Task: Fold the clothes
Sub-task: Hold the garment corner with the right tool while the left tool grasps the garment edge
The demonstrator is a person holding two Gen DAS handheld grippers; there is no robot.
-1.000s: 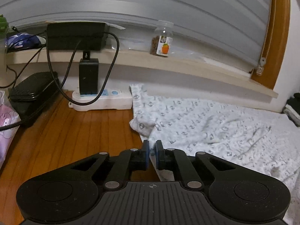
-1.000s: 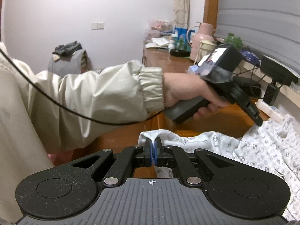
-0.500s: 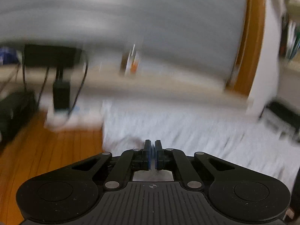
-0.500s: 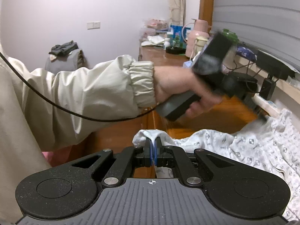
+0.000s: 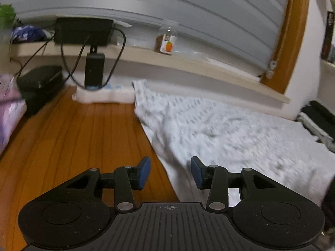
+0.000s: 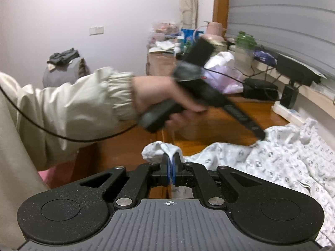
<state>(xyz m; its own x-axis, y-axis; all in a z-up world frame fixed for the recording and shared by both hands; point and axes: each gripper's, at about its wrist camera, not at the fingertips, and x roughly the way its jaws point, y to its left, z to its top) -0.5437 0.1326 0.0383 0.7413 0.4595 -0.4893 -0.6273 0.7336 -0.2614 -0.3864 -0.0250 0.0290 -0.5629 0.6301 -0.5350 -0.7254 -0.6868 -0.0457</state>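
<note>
My left tool (image 5: 170, 172) had just spread its jaws, empty, over the patterned garment's (image 5: 230, 133) edge at twelve o'clock, so a deep bite suited while my right tool (image 6: 171, 167) stayed clenched on its bunched corner (image 6: 159, 149).

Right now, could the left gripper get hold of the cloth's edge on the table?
Probably yes. The left gripper is open, its fingers just opened, and the cloth edge lies right ahead with nothing in between.

Garment (image 5: 219, 133) on table (image 5: 83, 138), power strip (image 5: 104, 95) behind
</note>
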